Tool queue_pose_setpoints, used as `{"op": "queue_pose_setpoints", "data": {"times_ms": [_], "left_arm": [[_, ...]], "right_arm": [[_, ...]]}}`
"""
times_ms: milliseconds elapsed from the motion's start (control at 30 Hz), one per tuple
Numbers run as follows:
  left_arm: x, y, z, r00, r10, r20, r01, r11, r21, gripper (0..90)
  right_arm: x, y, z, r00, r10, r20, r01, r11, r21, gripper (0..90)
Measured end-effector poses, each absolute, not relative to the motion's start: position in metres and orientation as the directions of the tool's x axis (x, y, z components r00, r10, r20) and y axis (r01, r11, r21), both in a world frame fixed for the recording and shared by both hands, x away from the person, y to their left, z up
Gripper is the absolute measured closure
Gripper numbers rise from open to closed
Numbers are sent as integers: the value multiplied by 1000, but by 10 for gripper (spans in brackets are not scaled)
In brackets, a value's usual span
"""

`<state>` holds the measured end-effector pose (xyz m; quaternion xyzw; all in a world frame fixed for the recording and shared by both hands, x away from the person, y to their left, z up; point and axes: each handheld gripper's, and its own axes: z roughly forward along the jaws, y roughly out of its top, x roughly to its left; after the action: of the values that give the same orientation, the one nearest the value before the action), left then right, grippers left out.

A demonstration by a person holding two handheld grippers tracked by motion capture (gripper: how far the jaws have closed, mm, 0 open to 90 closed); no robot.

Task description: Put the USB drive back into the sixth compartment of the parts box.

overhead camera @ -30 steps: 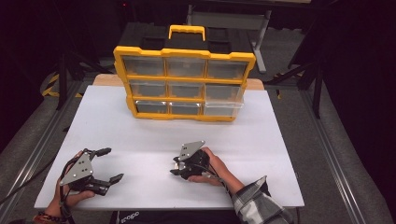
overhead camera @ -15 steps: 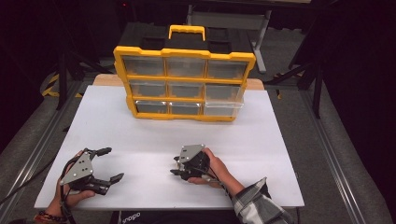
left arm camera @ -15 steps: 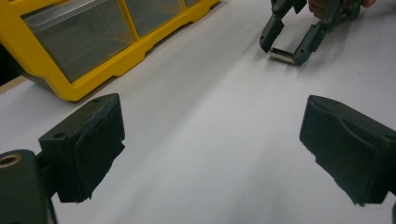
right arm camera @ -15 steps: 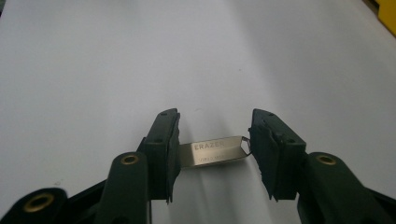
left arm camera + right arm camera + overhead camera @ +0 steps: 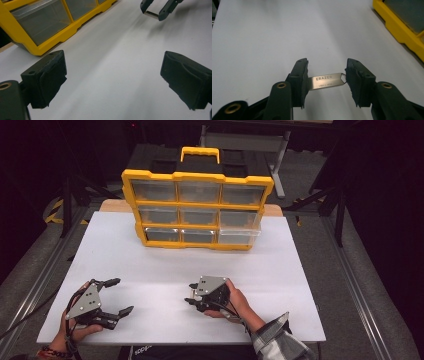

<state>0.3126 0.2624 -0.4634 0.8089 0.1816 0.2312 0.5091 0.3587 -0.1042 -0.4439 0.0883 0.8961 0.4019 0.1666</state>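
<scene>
A dark room surrounds the white table (image 5: 165,255), and at its far side we see a yellow drawer organizer (image 5: 197,210) standing upright with a handle on top and clear drawers in three rows; its lower right drawer sticks out a little from the front.

Our right gripper (image 5: 191,293) sits near the middle of the table's near half, and its jaws stand at a middling gap, closed endwise on a small metal USB stick (image 5: 327,81). In the right gripper view the stick spans the gap from pad to pad, with one end against the left pad and the pointed end at the right pad, and we can read "ERAZER" on its face; a smaller line of print below it is too fine to make out. From the high view the stick is too small to tell apart from the black jaws.

Our left gripper (image 5: 117,296) rests by the near left corner, well apart from the right one, its jaws spread wide with only bare table between them. The left gripper view also shows the right gripper (image 5: 157,8) farther off with the bright stick (image 5: 150,14) between its tips, cut off by the top edge, and a corner of the organizer (image 5: 50,32).
</scene>
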Motion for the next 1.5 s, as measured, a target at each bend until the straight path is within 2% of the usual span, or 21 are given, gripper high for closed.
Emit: {"op": "queue_pose_setpoints", "data": {"times_ms": [867,1500], "left_arm": [[312,262,-463,832,521,188,57,-418,907,76],[312,265,-463,825,536,181,61,-403,913,70]], "right_arm": [[346,-127,-415,-889,356,-289,-12,611,792,537],[336,-131,-404,-874,355,-330,-47,616,786,537]]}}
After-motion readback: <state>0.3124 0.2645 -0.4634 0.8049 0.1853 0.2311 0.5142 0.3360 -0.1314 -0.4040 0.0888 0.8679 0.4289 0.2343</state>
